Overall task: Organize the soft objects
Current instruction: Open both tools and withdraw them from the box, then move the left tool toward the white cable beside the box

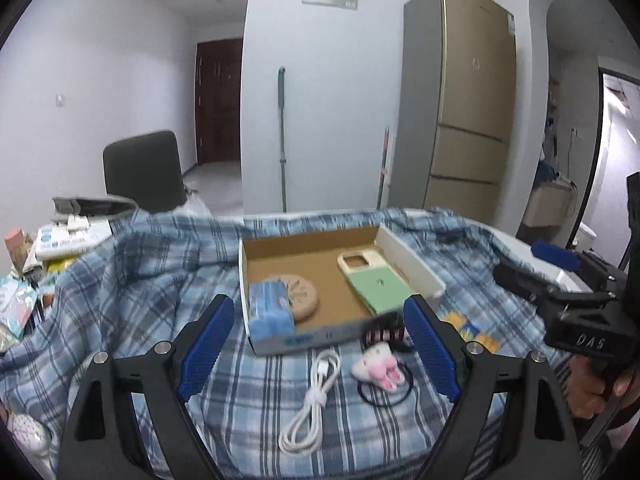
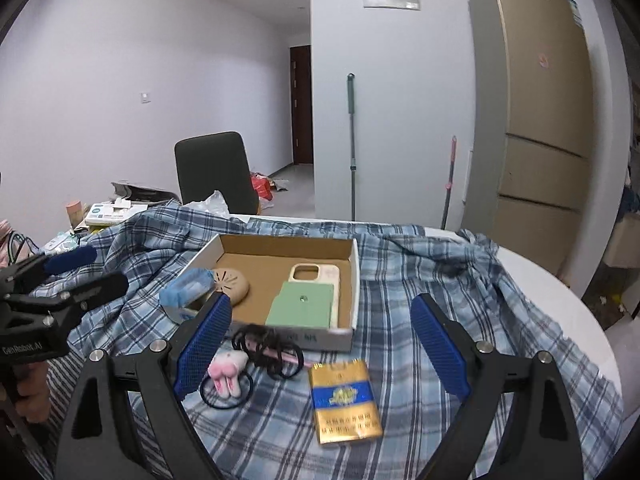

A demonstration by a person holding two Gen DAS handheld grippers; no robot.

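An open cardboard box (image 1: 312,336) (image 2: 356,280) lies on a blue plaid cloth. It holds a blue tissue pack (image 1: 270,308) (image 2: 186,288), a round beige disc (image 1: 302,294) (image 2: 232,284), a cream phone case (image 1: 360,264) (image 2: 316,276) and a green case (image 1: 380,288) (image 2: 302,304). In front of the box lie a white-and-pink bunny hair tie (image 1: 378,366) (image 2: 226,368), a bunch of black and pink hair ties (image 1: 384,332) (image 2: 272,350) and a white cable (image 1: 312,400). My left gripper (image 1: 319,304) (image 2: 80,272) and my right gripper (image 2: 320,302) (image 1: 552,276) hover open and empty, short of these things.
A yellow and blue cigarette pack (image 2: 344,400) lies on the plaid cloth (image 2: 420,280) near the front. Papers and clutter (image 1: 64,240) pile up at the left. Behind stand a dark chair (image 2: 216,172), a mop (image 2: 352,140) and a tall fridge (image 2: 540,120).
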